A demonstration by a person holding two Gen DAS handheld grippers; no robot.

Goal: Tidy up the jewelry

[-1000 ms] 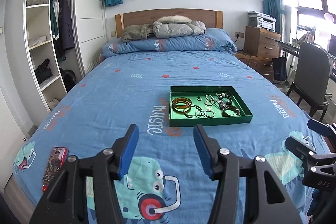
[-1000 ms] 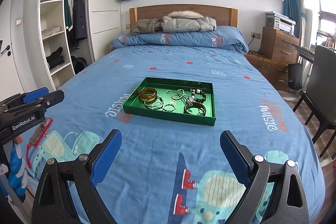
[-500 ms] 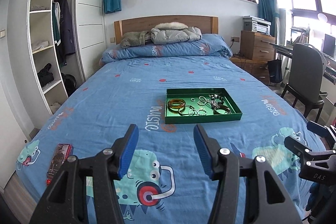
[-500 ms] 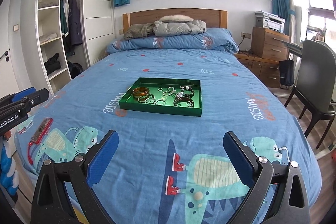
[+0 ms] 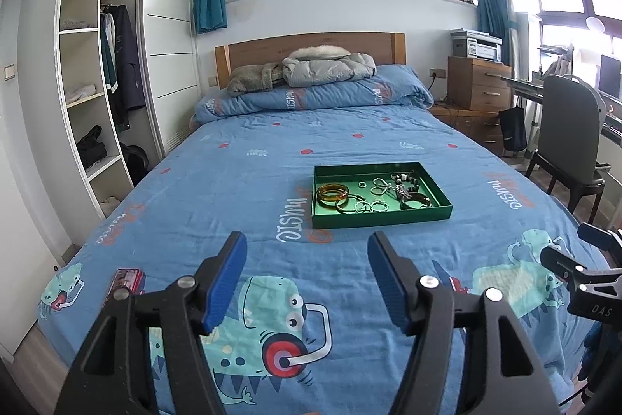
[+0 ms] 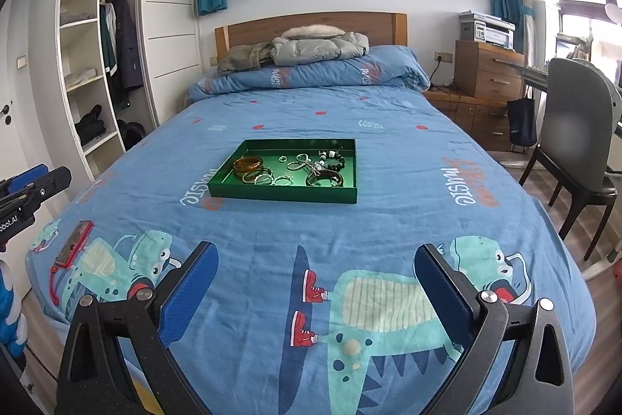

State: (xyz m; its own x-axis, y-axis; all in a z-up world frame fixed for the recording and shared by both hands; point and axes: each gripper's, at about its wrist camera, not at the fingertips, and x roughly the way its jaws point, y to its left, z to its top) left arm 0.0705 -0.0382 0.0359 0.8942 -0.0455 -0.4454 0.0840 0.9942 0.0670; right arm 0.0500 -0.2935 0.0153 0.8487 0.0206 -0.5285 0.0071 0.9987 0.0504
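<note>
Both grippers — left gripper [image 5: 307,251], right gripper [image 6: 315,263] — jaws released, near the bed's [image 5: 233,181] foot; green tray [image 5: 381,218] of jewelry farther off.

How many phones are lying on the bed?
1. The phone, in a red case, lies flat on the blue bedspread near the bed's left front corner, well apart from the green tray. None shows elsewhere on the bed.
</note>
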